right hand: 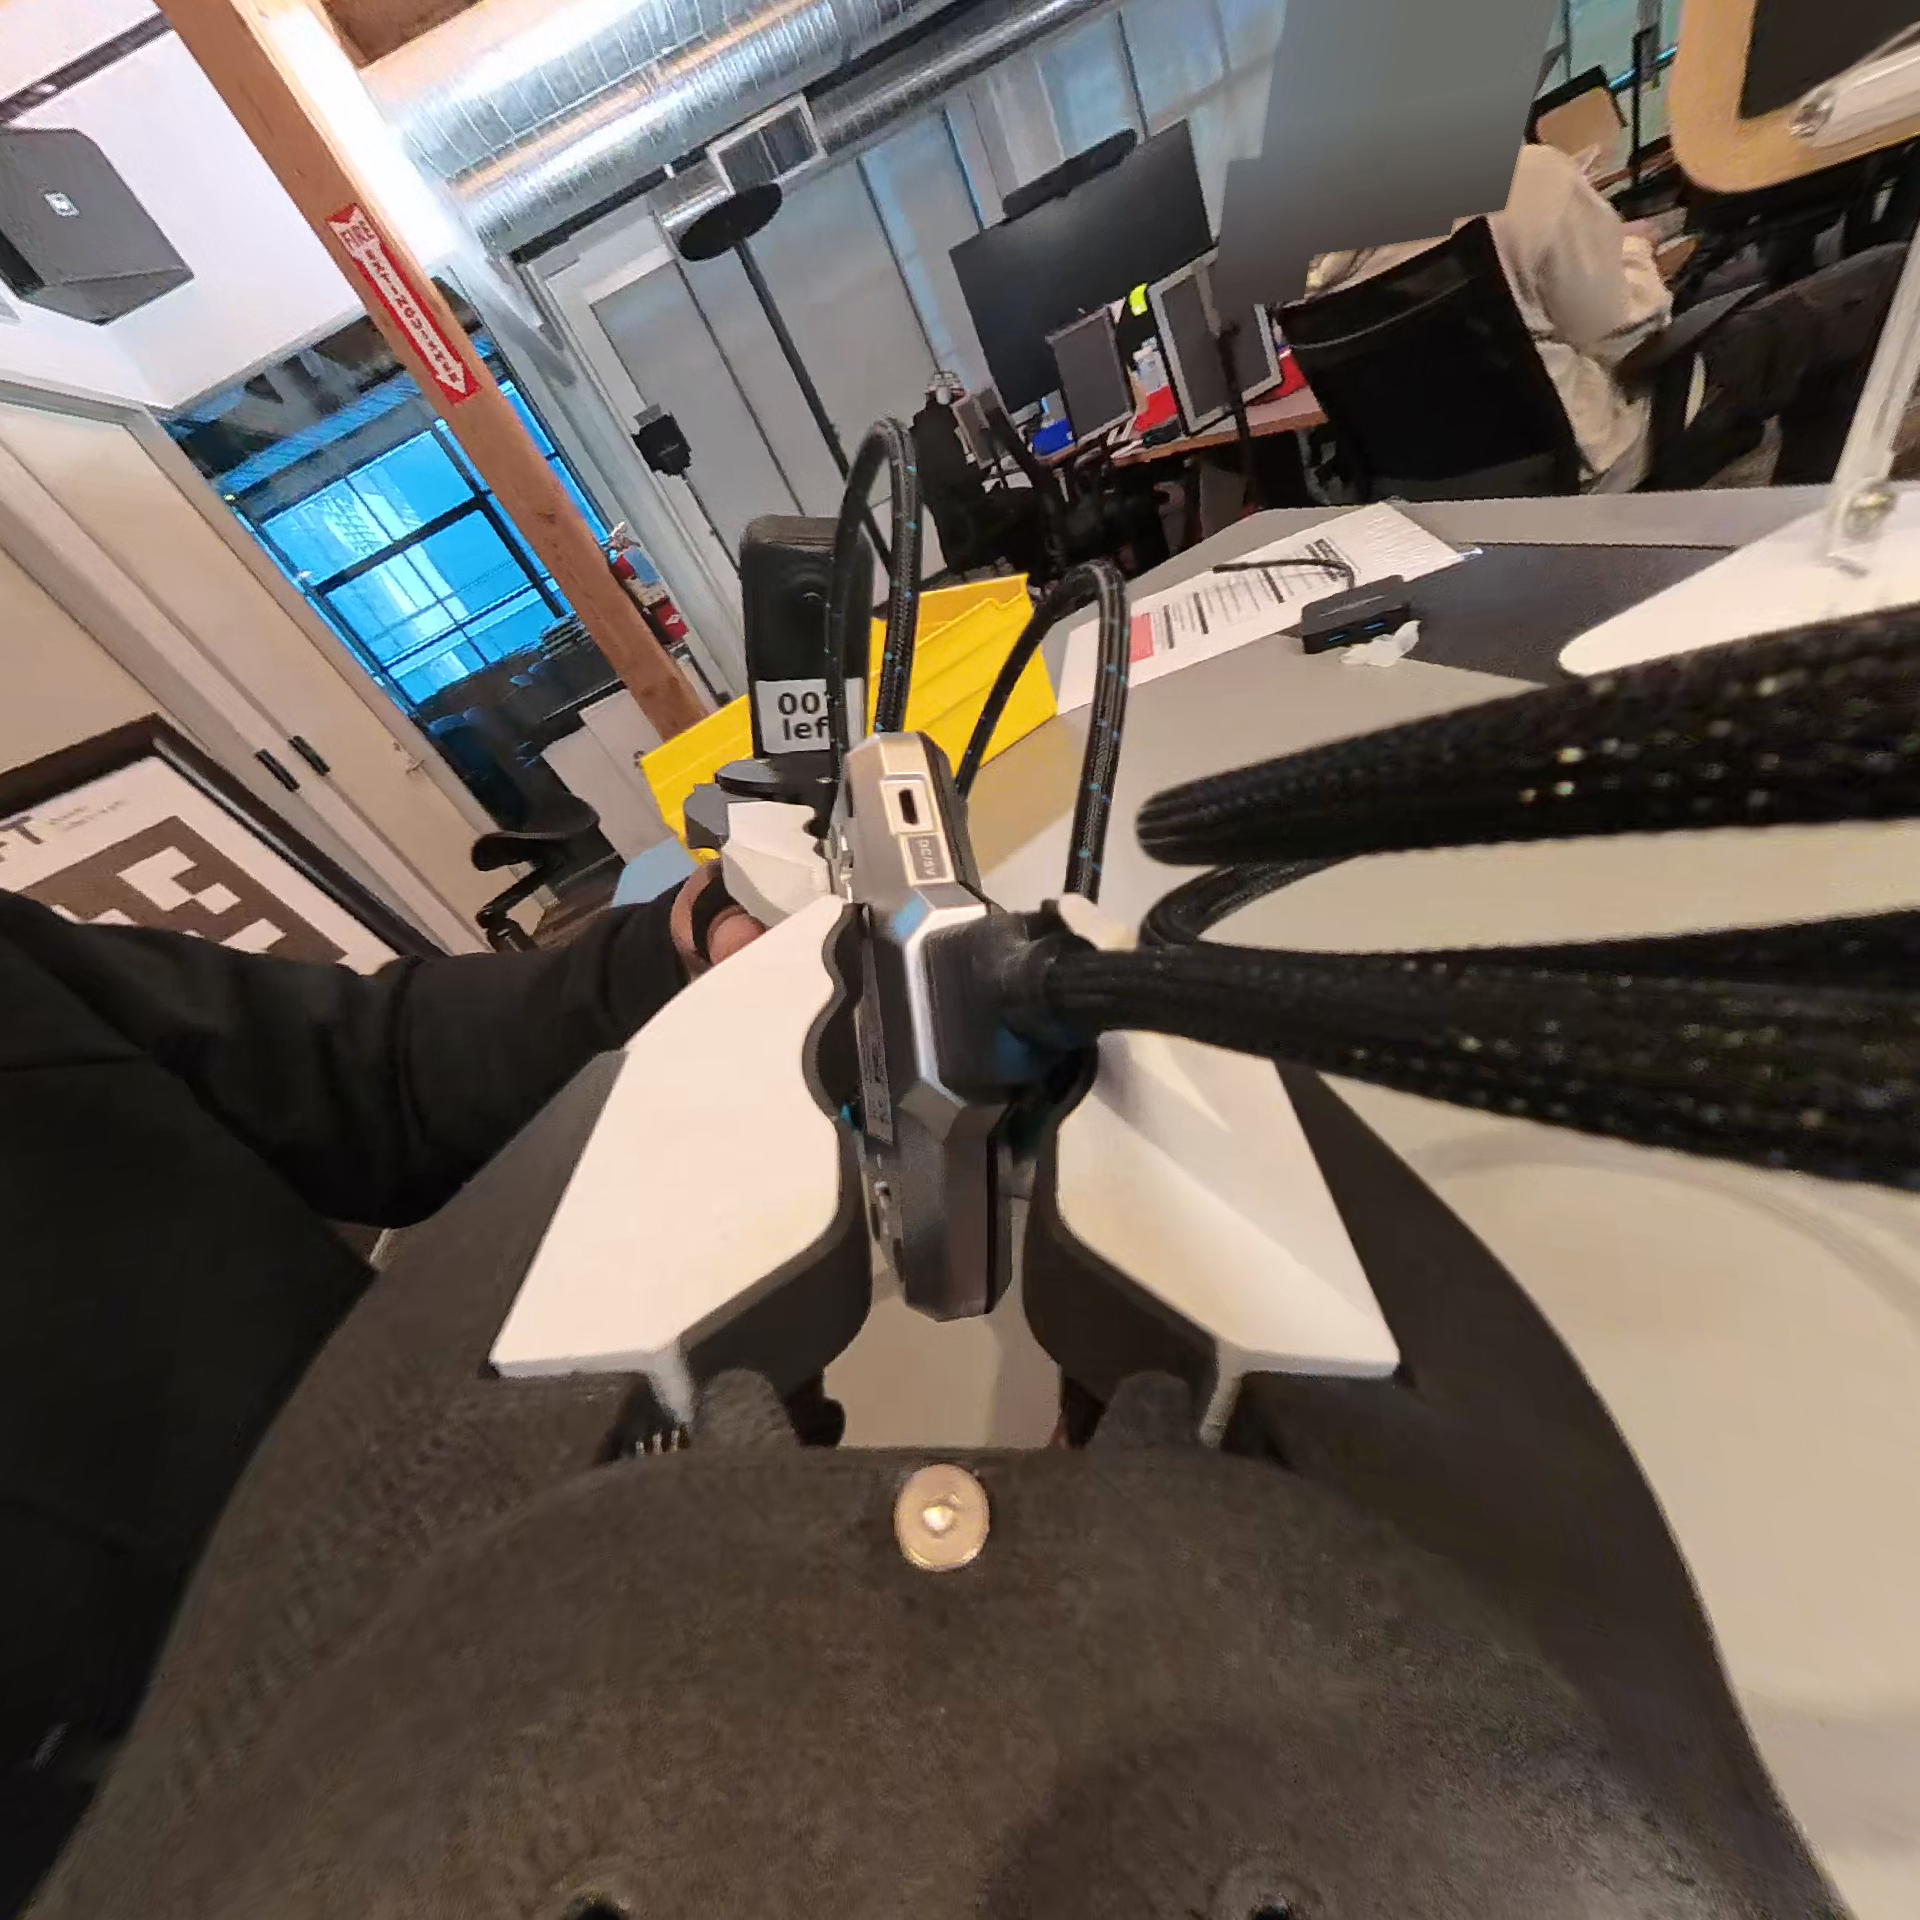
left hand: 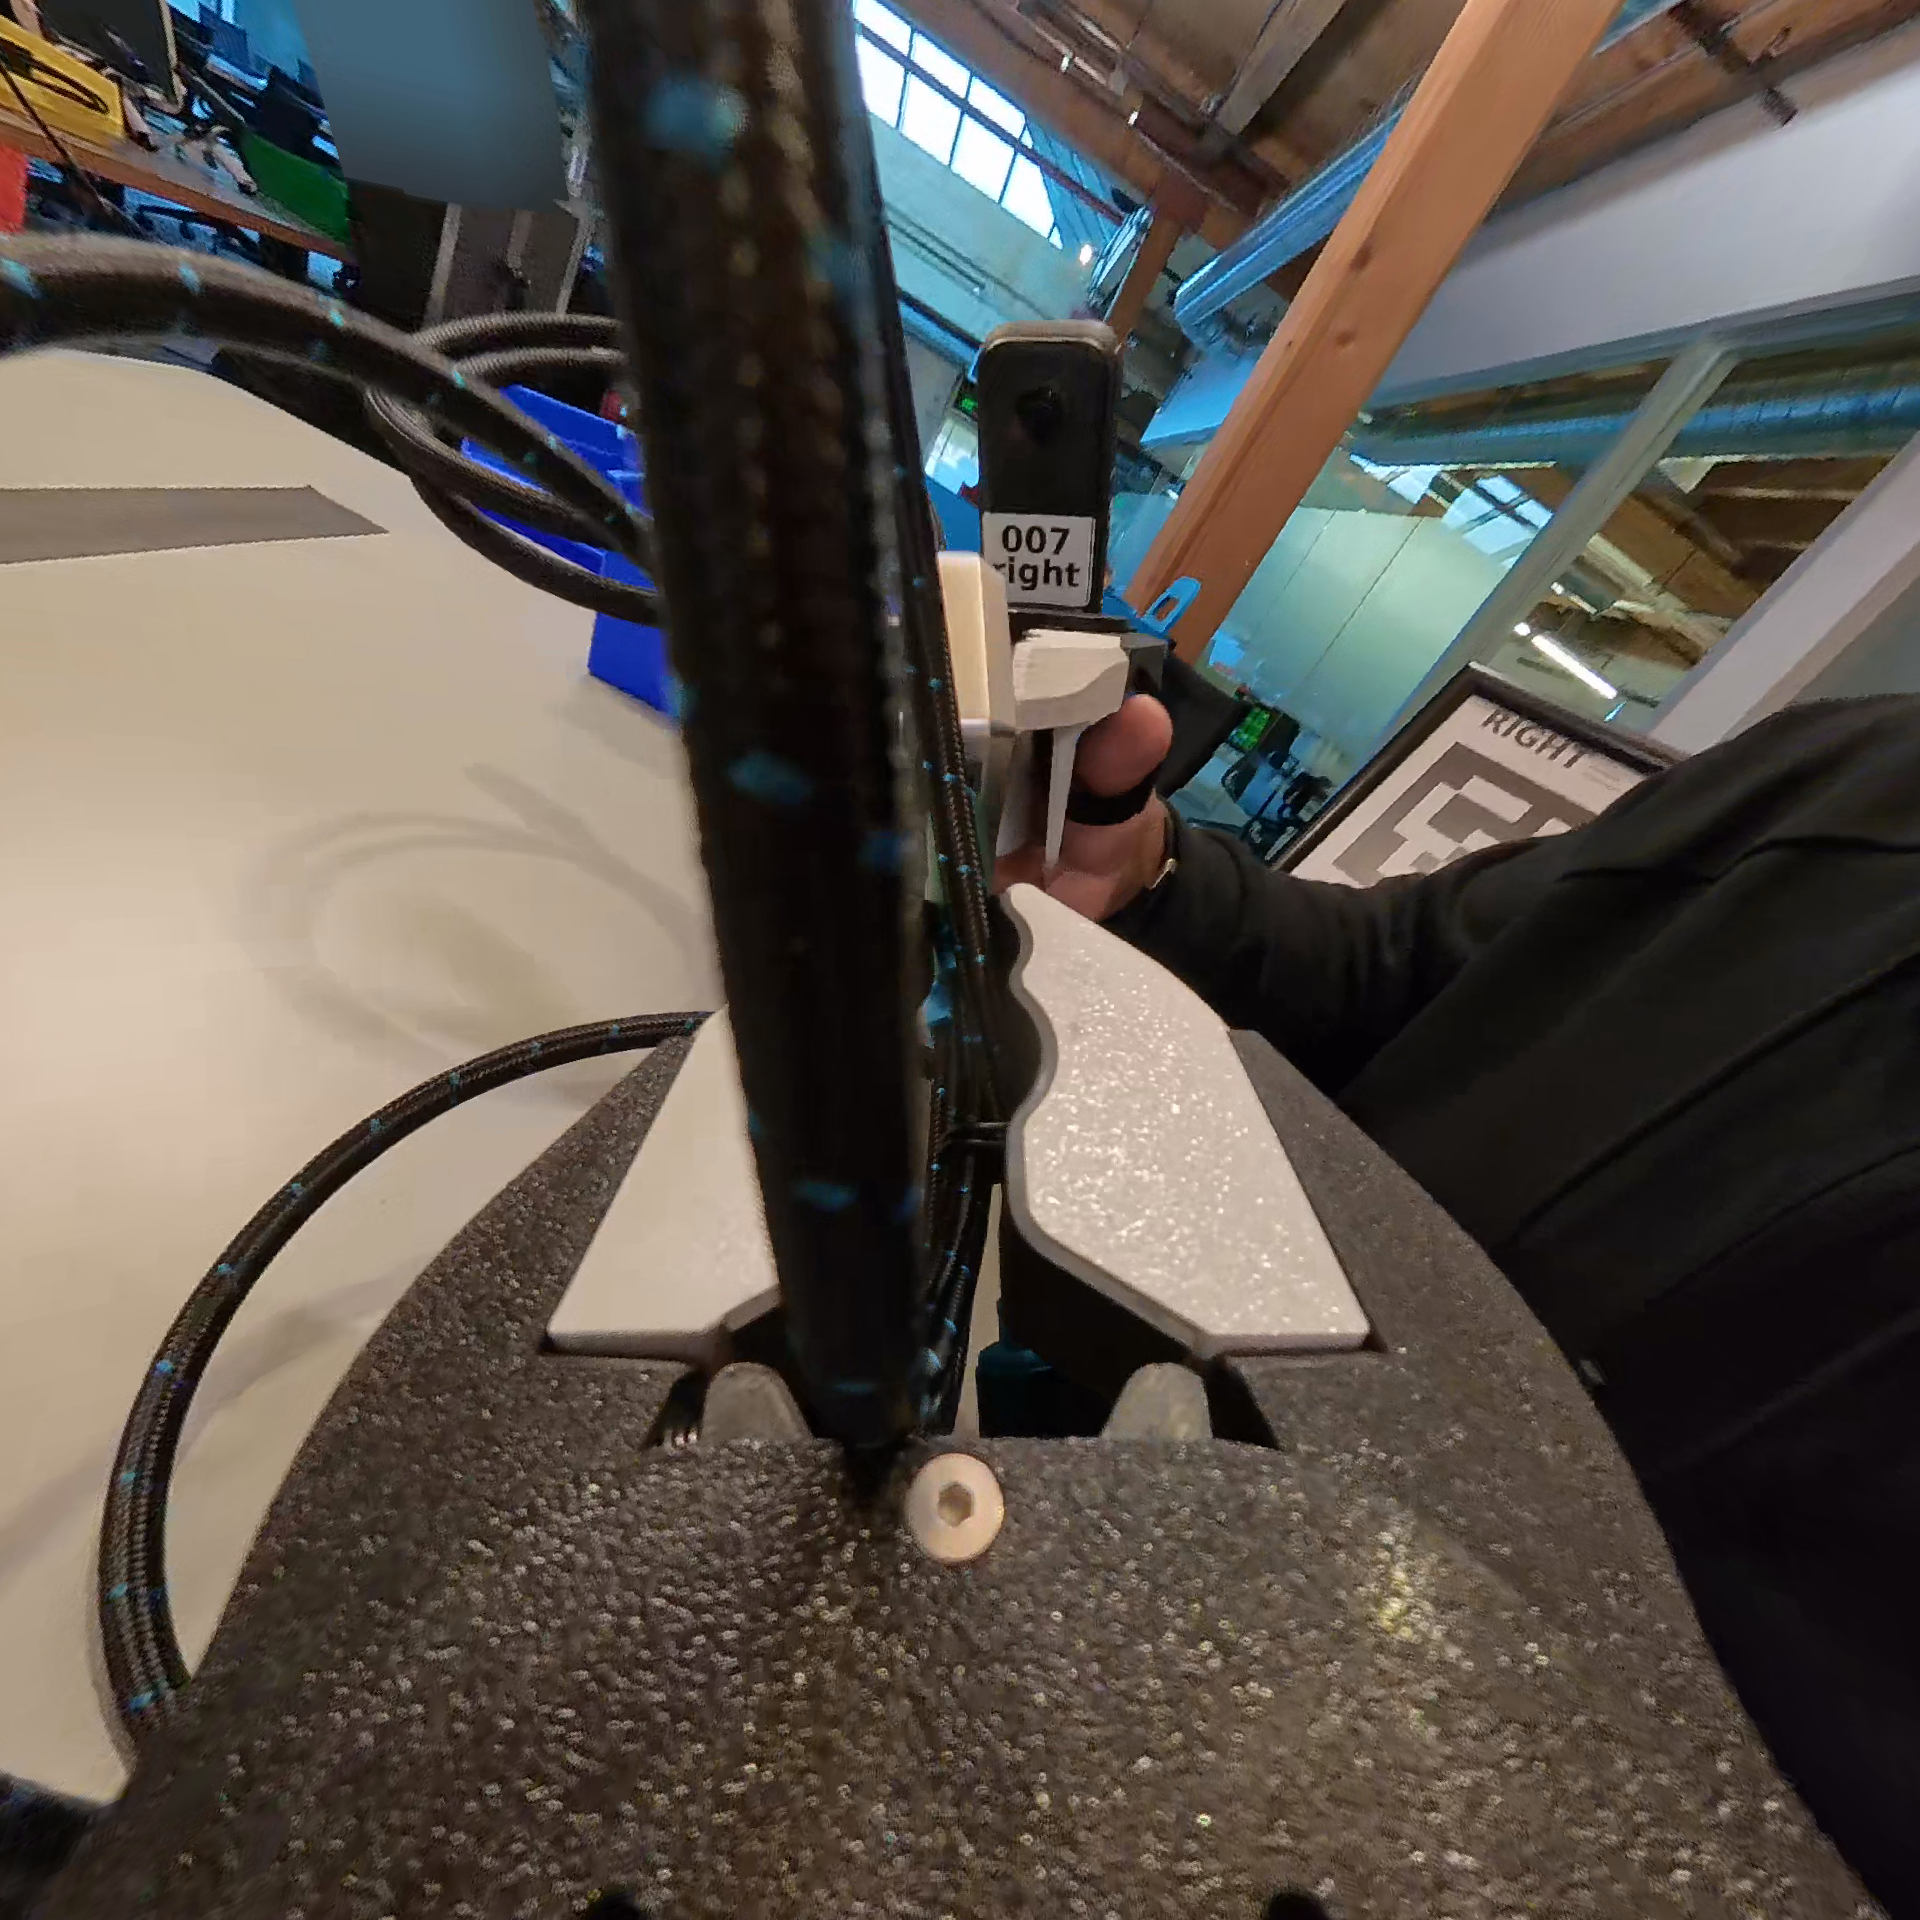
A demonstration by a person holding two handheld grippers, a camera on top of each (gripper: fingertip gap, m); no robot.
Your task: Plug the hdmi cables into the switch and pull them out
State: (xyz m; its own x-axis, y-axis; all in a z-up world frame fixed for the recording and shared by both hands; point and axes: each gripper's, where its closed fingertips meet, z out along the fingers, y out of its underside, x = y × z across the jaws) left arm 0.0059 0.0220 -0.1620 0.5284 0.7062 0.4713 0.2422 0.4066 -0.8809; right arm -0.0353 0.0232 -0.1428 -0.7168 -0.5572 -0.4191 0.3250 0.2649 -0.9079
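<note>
The silver HDMI switch (right hand: 940, 1039) stands on edge, gripped between the fingers of my right gripper (right hand: 956, 920) above the white table (right hand: 1558, 1351). A black braided HDMI cable (right hand: 1455, 1018) is plugged into its right side. More braided cables (right hand: 883, 520) arch up behind it. My left gripper (left hand: 873, 966) faces it, jaws narrow around braided cable (left hand: 966, 1091). A thick cable (left hand: 790, 727) crosses close to the lens and hides the switch. The left gripper also shows in the right wrist view (right hand: 774, 862), touching the switch's far end. The right gripper (left hand: 1039, 686) shows beyond.
A cable loop (left hand: 312, 1174) lies on the table at left, with coiled cables (left hand: 468, 416) and a blue bin (left hand: 623, 644) behind. A yellow bin (right hand: 966, 665), a paper sheet (right hand: 1278, 582) and a small black hub (right hand: 1351, 613) sit farther off. A black sleeve (left hand: 1558, 1039) reaches in. Spacing between my two grippers at the tips: around 5 centimeters.
</note>
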